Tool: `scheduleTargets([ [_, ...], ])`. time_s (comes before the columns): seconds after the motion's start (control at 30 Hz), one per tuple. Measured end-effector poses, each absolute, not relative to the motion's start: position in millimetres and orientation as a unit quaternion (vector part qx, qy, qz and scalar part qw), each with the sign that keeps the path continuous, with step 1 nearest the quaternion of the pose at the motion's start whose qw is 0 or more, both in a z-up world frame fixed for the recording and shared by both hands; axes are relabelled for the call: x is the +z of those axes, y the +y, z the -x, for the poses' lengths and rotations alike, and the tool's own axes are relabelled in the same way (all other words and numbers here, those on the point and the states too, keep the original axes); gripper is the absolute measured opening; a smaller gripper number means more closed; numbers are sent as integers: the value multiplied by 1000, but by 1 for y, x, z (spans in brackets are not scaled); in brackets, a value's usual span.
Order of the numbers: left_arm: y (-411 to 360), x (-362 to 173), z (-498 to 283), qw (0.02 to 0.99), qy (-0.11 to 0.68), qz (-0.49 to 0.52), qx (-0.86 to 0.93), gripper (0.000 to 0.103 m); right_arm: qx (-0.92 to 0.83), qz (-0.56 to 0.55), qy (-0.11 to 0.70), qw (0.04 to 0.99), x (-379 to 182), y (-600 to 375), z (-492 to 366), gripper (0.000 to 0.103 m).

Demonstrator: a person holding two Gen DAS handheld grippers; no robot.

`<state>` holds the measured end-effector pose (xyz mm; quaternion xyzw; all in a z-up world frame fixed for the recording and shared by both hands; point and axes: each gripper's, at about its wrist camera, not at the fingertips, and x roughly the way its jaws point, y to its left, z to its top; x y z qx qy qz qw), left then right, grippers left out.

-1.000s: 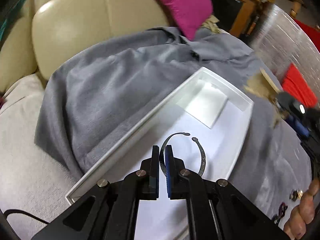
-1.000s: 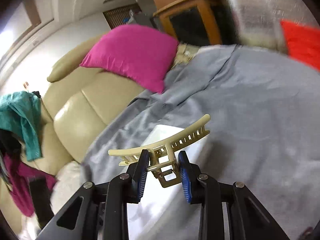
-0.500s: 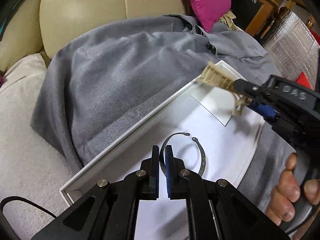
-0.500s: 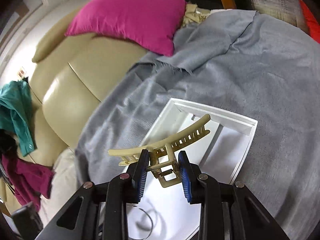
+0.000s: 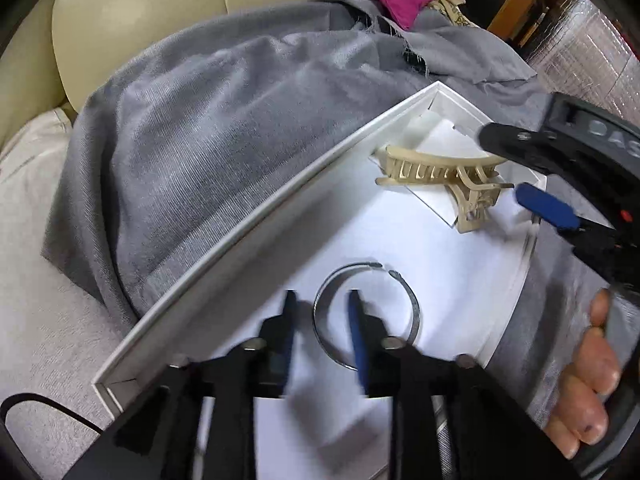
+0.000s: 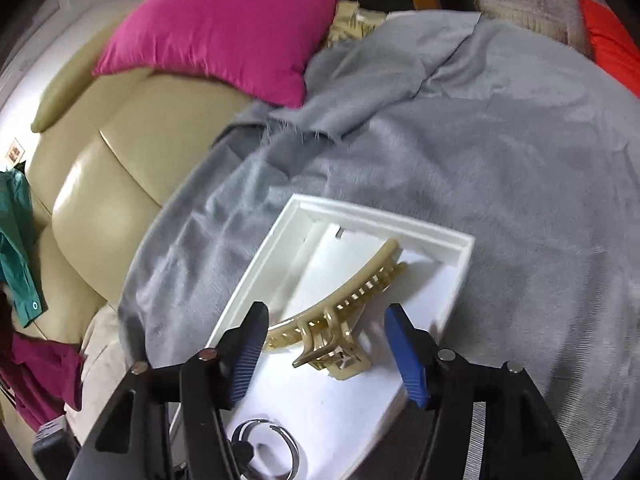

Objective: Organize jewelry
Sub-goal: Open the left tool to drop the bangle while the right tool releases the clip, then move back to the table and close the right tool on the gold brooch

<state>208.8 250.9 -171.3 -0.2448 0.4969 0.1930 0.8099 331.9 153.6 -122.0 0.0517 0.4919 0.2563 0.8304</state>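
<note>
A white tray (image 5: 256, 236) lies on a grey blanket (image 5: 200, 128). A silver open bangle (image 5: 412, 308) lies flat in the tray; it also shows in the right wrist view (image 6: 294, 446). My left gripper (image 5: 322, 332) is open, its jaws astride the bangle's near edge. A beige claw hair clip (image 5: 436, 172) rests at the tray's far end, and shows in the right wrist view (image 6: 340, 304). My right gripper (image 6: 324, 344) is open just behind the clip, letting it rest; it enters the left wrist view (image 5: 516, 168) from the right.
The blanket (image 6: 500, 168) covers a beige leather sofa (image 6: 104, 184) with a magenta cushion (image 6: 224, 28). A small white card (image 5: 448, 140) lies under the clip. A red item (image 6: 608, 48) and a wooden cabinet (image 5: 516, 4) are at the far right.
Both grippers opened. The left let go of the bangle, which now lies flat. The right lowered the hair clip into the tray's far end and released it.
</note>
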Motion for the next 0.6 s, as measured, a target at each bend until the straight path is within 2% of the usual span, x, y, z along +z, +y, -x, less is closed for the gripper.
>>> scheduleTargets([
  [0.07,249,-162,-206,822,478,232,205,43,264,-59,475,838,-110,144,-325,65],
  [0.23,231,-134,-199,858,419,185,233,51,267,-97,418,863,-75,88,-302,65],
  [0.4,196,-114,-195,889,381,146,208,52,207,-140,375,893,-60,-39,-266,64],
  [0.6,142,-100,-198,915,359,110,150,53,90,-215,347,908,-66,-208,-227,64],
])
